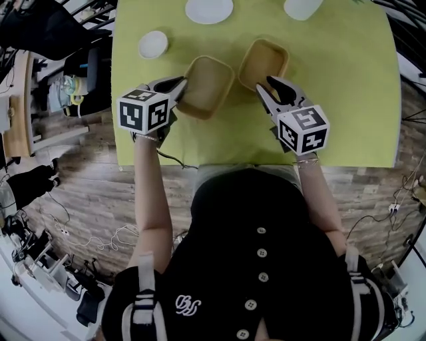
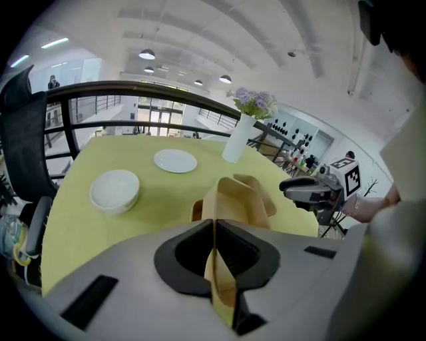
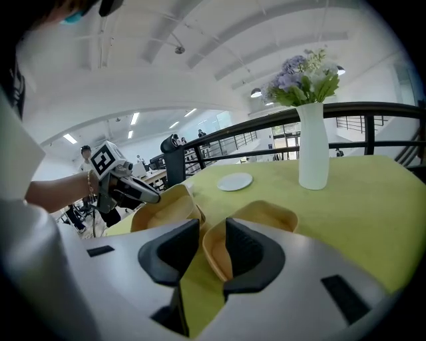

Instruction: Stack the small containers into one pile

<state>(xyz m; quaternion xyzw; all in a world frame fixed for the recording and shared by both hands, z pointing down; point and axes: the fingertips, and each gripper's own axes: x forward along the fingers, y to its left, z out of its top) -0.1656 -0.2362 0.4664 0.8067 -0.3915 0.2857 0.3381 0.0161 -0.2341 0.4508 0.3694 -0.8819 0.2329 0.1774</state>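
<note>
Two tan containers side by side on the yellow-green surface [image 1: 346, 100], not yet piled, with a hand-held gripper on each.

Both sit on the person's side of the white vase [image 1: 303, 8], and the left container [image 1: 212, 85] is farther from it than the right container [image 1: 265, 61]. The left hand-held gripper [image 1: 181, 86] is clamped on its container's near wall. The right hand-held gripper [image 1: 264, 84] has its jaws apart and straddles the other's near rim, one jaw inside. Best bet: pinch that rim firmly before lifting, keep the container level, and lower it squarely so the walls nest. The left container may already be off the surface, but its base is hidden. The vase is cut off in the head view.
</note>
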